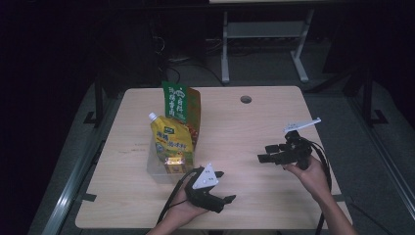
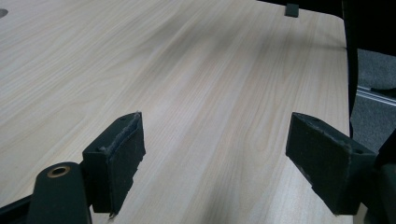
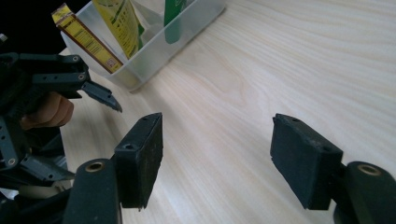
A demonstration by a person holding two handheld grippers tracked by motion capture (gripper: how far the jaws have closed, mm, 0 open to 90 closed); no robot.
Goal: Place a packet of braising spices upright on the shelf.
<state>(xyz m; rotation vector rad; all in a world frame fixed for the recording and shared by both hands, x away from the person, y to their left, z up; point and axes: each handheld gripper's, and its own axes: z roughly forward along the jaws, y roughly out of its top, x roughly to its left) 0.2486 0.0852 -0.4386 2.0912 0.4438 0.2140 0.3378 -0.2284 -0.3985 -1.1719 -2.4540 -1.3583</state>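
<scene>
Pouches [image 1: 172, 137] stand upright in clear bin [image 1: 155, 169]; left gripper [image 1: 226, 187] and right gripper [image 1: 263, 152] both gape empty

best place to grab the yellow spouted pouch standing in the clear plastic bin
Probably the upper body of the yellow spouted pouch, just below its white cap, coming from above. It stands upright in the clear plastic bin, whose walls cover its base, and a green packet crowds behind. Close the jaws across its flat faces.

Right gripper [image 3: 217, 154] has its jaws spread wide over bare wooden table [image 3: 289, 70], nothing between them. Up top left there's a clear plastic bin [image 3: 154, 49] with packets standing in it, left gripper [image 3: 60, 79] just beside it.
</scene>
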